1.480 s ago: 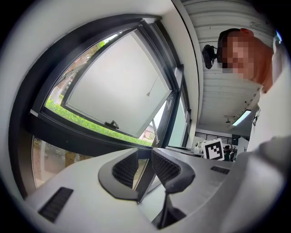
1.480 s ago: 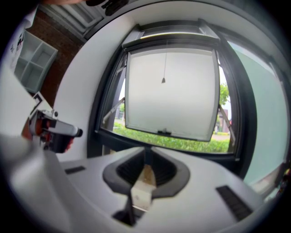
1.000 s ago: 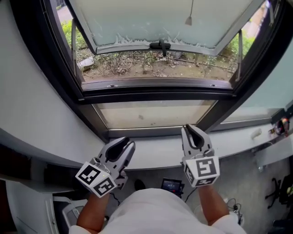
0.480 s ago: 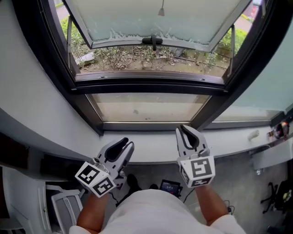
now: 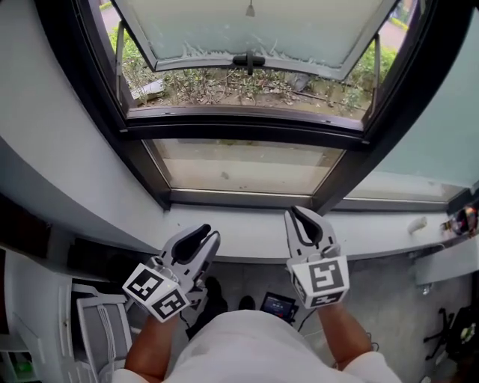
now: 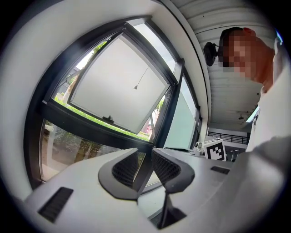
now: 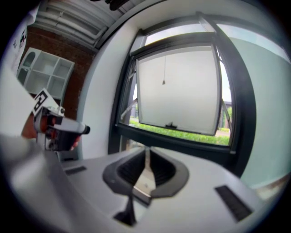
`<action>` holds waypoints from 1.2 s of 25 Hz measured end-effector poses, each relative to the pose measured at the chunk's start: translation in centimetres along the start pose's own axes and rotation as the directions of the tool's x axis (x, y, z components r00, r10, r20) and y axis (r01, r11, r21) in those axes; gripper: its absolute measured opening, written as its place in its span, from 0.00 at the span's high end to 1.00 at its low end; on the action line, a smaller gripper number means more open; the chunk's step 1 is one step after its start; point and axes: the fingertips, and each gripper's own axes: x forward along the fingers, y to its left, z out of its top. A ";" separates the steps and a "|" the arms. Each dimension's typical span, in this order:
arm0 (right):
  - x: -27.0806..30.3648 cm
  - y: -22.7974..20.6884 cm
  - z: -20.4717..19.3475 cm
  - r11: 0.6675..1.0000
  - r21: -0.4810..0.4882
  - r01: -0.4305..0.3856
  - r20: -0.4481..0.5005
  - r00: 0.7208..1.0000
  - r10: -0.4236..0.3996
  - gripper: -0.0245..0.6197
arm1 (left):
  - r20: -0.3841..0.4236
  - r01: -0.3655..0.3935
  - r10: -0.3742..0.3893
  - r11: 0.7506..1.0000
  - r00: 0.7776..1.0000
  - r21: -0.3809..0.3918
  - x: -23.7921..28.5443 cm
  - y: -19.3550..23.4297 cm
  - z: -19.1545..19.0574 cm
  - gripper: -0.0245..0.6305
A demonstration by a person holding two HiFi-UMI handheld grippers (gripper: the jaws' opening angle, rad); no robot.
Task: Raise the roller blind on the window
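Roller blind pull cord hangs at the top of the window, in front of the pale pane of the sash, which is swung outward. The blind cloth itself can't be made out.

Left gripper: below the window, at the sill. Jaws a little apart, nothing between them.

Right gripper: below the window, over the same sill. Jaws closed to a thin slit, holding nothing.

White shelf unit well to the left of the window. Its contents are too blurred to tell.
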 end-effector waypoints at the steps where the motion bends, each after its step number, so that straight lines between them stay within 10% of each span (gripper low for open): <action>1: -0.3 0.1 -0.2 1.000 0.000 -0.006 0.001 1.000 0.006 0.89 | 0.001 -0.005 0.005 1.000 1.000 0.005 -0.1 -0.3 -0.1 0.80; 30: -0.9 6.9 0.3 0.999 0.034 0.038 -0.026 0.999 -0.037 0.93 | -0.055 0.092 -0.090 0.996 0.994 0.020 -4.9 1.2 1.4 0.80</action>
